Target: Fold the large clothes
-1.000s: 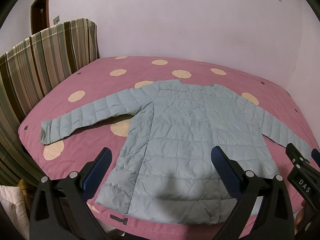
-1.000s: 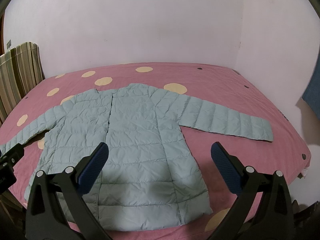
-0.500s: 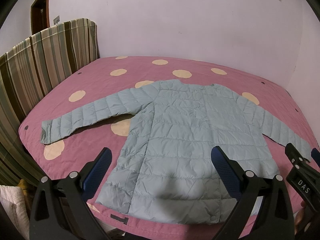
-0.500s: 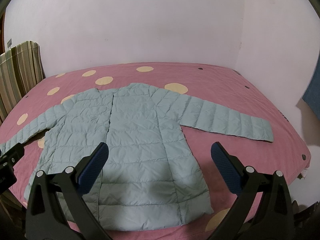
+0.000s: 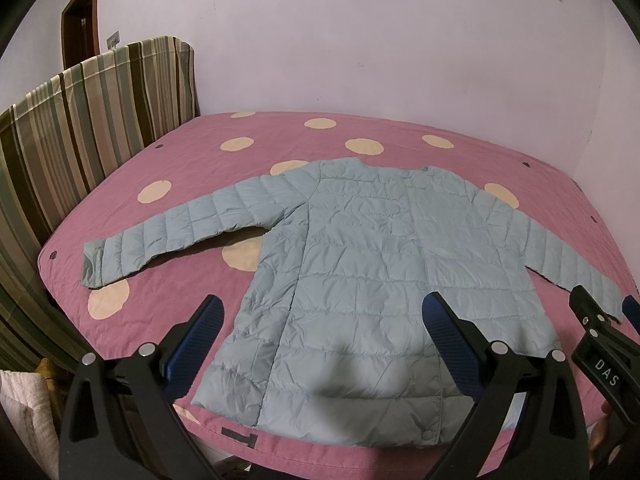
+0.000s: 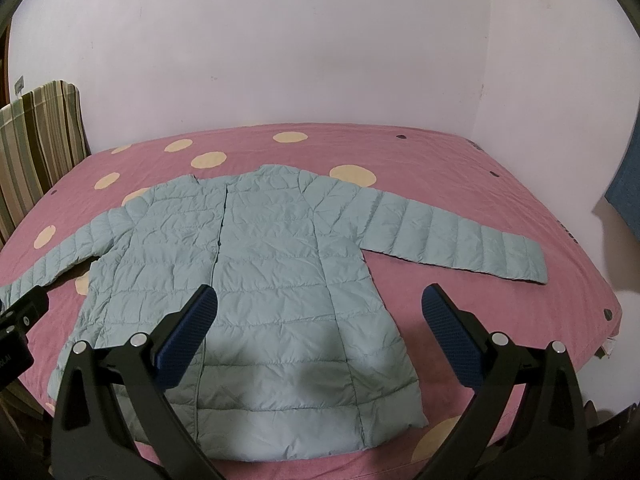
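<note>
A pale blue quilted jacket (image 5: 372,264) lies flat on the pink bed, hem toward me, both sleeves spread out to the sides. It also shows in the right wrist view (image 6: 256,280). My left gripper (image 5: 320,332) is open and empty, held above the hem near the bed's front edge. My right gripper (image 6: 320,320) is open and empty, above the hem's right half. The right gripper's body shows at the right edge of the left wrist view (image 5: 600,344).
The bed has a pink cover with cream dots (image 5: 400,136). A striped headboard cover (image 5: 92,120) stands on the left. White walls run behind and to the right (image 6: 552,60). A door (image 5: 80,28) is at far left. A blue object (image 6: 628,200) hangs at the right.
</note>
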Demonstrator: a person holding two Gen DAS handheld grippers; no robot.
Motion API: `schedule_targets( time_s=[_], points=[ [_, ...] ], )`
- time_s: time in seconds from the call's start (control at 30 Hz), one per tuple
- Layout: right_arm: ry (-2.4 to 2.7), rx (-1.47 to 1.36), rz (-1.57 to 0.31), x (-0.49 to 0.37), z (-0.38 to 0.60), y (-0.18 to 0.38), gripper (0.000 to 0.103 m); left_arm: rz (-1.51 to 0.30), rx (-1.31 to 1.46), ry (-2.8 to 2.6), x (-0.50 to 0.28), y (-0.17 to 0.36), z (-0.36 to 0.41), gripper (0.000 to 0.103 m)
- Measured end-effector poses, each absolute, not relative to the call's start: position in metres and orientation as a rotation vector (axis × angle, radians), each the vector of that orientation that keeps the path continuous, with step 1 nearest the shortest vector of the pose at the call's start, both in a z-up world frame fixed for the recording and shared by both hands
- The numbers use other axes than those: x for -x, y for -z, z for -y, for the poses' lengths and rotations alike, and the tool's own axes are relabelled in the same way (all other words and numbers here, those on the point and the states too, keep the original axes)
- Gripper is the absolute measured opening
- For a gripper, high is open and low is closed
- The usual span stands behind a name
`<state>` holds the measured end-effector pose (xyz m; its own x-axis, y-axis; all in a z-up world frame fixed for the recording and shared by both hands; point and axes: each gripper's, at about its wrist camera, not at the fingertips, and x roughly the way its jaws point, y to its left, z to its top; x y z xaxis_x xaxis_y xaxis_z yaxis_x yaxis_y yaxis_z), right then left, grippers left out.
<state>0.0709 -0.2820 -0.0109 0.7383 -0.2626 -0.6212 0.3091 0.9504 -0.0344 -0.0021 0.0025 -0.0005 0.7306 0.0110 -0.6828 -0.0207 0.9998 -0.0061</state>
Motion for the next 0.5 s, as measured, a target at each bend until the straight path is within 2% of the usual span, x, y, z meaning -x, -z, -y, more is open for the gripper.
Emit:
schedule_targets(
  time_s=[0.5],
  points=[
    [0.315,-0.07,-0.672,-0.0729,0.2826,0.0088,0.101,-0.753,0.013,-0.018,0.0019,0.0009,-0.0021,0.099]
  ],
)
